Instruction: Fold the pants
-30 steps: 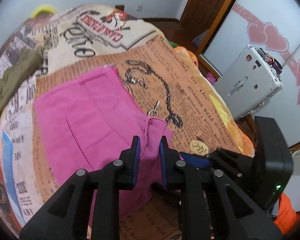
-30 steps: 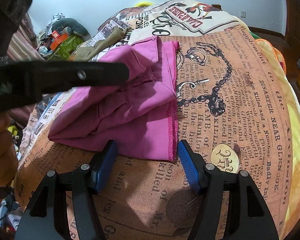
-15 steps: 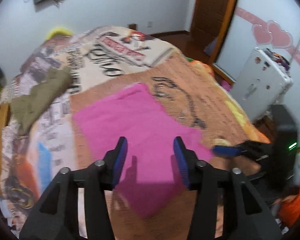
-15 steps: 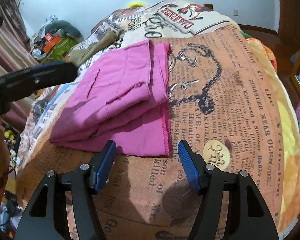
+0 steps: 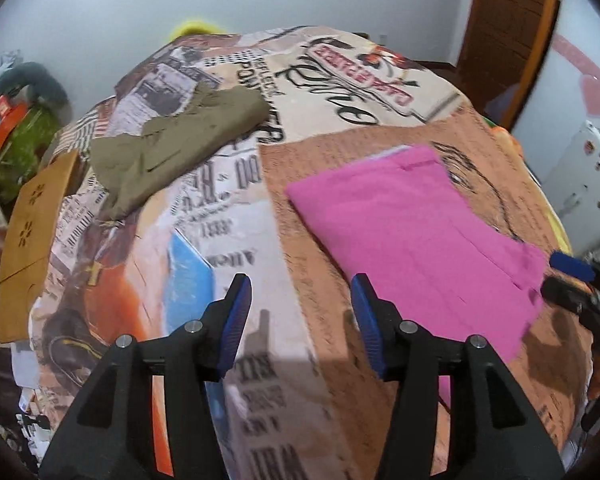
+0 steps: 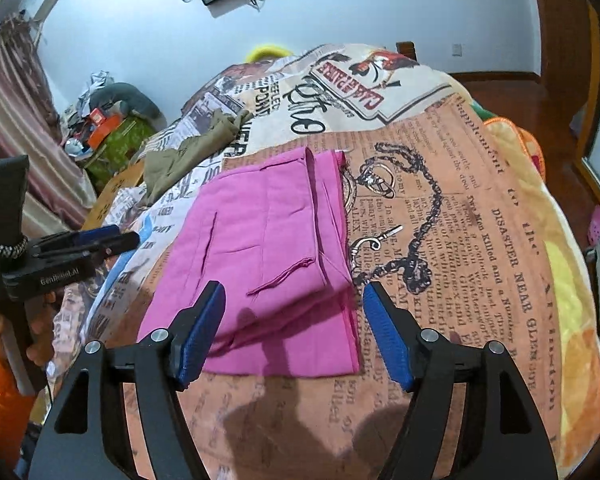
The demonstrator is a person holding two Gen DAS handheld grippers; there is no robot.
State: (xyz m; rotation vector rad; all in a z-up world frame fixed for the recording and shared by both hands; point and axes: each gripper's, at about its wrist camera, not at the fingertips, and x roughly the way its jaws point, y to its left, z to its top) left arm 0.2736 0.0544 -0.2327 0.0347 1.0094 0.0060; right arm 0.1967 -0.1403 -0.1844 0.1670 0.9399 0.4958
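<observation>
"DISASTER NEAR GLEN" is read on the bedspread (image 6: 512,264) beside the folded pink pants (image 6: 268,248). Nothing is gripped: the left claw (image 5: 298,316) stands open, and the right claw (image 6: 294,332) has just been opened wider.

The folded pants (image 6: 268,264) lie flat on the bedspread (image 6: 480,264), near its front edge. A 2nd garment (image 5: 172,148) lies on the same bedspread, farther back and to the left, well apart from the pants. Beyond the bed's left side, a box (image 5: 28,236) rests against its edge.
</observation>
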